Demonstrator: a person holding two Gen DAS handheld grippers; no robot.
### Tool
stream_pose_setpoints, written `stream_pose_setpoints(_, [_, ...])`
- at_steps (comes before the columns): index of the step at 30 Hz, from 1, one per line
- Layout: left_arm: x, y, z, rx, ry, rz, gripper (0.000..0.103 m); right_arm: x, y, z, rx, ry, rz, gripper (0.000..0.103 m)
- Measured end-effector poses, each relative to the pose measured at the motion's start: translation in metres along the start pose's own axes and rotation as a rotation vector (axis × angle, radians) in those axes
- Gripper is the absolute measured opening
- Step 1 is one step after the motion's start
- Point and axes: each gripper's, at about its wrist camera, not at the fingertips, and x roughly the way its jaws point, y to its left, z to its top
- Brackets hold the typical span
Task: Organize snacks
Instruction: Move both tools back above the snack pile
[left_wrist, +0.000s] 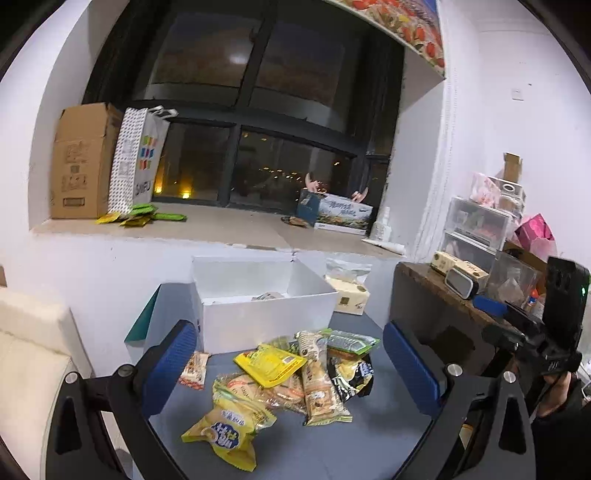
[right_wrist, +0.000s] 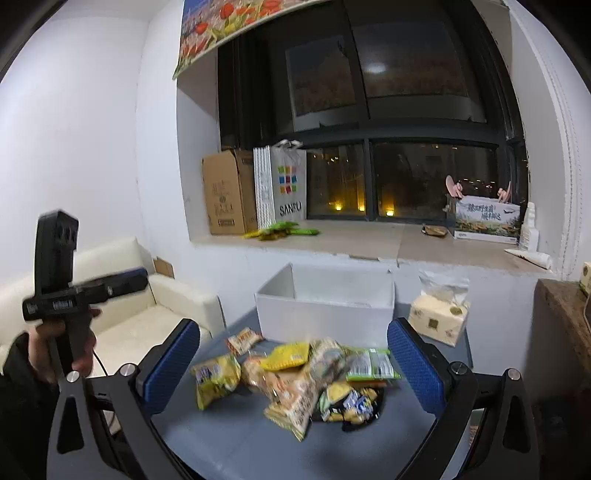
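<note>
A pile of snack packets (left_wrist: 291, 373) lies on the grey table (left_wrist: 369, 443), also seen in the right wrist view (right_wrist: 303, 376): yellow bags, beige bars, a green-edged packet and a dark bag. A single small packet (left_wrist: 192, 370) lies left of the pile. Behind stands an open white box (left_wrist: 266, 314) with one small packet inside; it also shows in the right wrist view (right_wrist: 325, 314). My left gripper (left_wrist: 291, 369) is open and empty, held above the table in front of the pile. My right gripper (right_wrist: 295, 365) is open and empty, likewise before the pile.
A tissue pack (right_wrist: 439, 317) lies right of the box. A cream sofa (right_wrist: 147, 306) is to the left and a dark cluttered side table (left_wrist: 443, 295) to the right. The window sill (left_wrist: 221, 225) holds a cardboard box, a paper bag and green packets.
</note>
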Motion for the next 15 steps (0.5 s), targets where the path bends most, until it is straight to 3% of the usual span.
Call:
stream_pose_setpoints(4, [0.003, 0.009, -0.01, -0.025, 0.033, -0.001, 0.103, -0.001, 0.002, -0.013, -0.019, 0.03, -0.042, 0.103])
stream_pose_setpoints(15, [0.031, 0.032, -0.043, -0.055, 0.171, 0.031, 0.103, 0.004, 0.008, -0.031, -0.046, 0.073, -0.055, 0.103])
